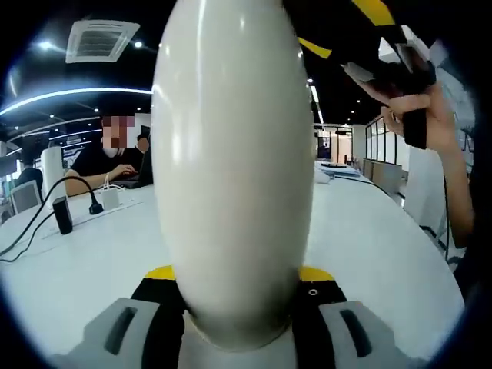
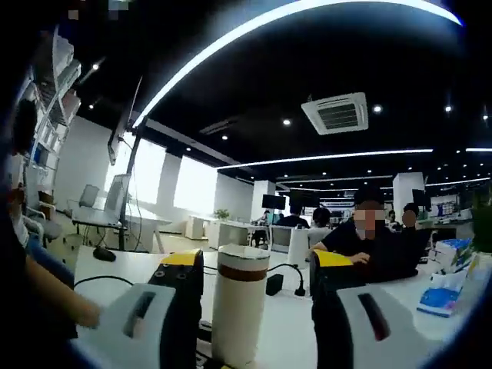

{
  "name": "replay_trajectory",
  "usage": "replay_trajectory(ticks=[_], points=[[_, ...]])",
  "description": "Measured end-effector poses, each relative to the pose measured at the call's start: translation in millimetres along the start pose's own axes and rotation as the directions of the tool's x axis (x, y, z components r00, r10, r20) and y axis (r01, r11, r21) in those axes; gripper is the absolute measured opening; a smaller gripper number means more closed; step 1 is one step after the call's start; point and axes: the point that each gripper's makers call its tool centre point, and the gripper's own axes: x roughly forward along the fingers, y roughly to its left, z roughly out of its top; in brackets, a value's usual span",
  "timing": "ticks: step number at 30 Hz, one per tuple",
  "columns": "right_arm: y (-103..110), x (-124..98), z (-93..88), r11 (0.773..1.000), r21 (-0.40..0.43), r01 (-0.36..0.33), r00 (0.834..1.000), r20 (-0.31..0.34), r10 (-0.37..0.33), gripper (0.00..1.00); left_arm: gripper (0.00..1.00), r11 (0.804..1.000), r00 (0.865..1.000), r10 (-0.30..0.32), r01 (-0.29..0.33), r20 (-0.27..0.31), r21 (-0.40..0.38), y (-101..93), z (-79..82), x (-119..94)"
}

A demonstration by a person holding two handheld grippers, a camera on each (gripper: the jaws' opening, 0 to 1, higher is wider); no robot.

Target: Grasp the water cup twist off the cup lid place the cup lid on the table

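A white water cup (image 1: 231, 169) stands very close in the left gripper view, with my left gripper (image 1: 238, 278) shut on its lower body and the yellow-tipped pads (image 1: 160, 273) pressed to its sides. From the right gripper view the same cup (image 2: 238, 315) stands upright, and a brown band marks off its white lid (image 2: 244, 254). My right gripper (image 2: 257, 263) is open, its jaws standing on either side of the lid with gaps to it. That right gripper (image 1: 396, 65) also appears at the upper right of the left gripper view, held by a hand (image 1: 434, 123).
A white table (image 1: 369, 238) stretches behind the cup. On it lie a black cable with a plug (image 1: 94, 206) and a small black device (image 1: 63, 215). A seated person (image 1: 108, 157) works at a laptop. A blue box (image 2: 450, 288) sits far right.
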Motion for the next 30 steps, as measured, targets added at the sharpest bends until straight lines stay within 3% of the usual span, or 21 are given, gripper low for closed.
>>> replay_trajectory(ticks=[6, 13, 23, 30], points=[[10, 18, -7.7, 0.999, -0.034, -0.002, 1.0, -0.02, 0.001, 0.58, 0.55, 1.0, 1.0, 0.003, -0.003, -0.007, 0.002, 0.0, -0.8, 1], [6, 40, -18.1, 0.999, -0.039, -0.024, 0.999, -0.044, 0.023, 0.54, 0.55, 1.0, 1.0, 0.002, -0.002, -0.011, 0.001, -0.4, -1.3, 1], [2, 52, -26.6, 0.989, 0.044, -0.141, 0.988, -0.061, 0.143, 0.44, 0.55, 1.0, 1.0, 0.001, -0.001, -0.015, -0.001, 0.4, -2.0, 1], [4, 56, -27.4, 0.975, -0.017, -0.221, 0.971, -0.1, 0.218, 0.44, 0.55, 1.0, 1.0, 0.001, -0.001, -0.018, -0.005, 1.0, -2.7, 2]])
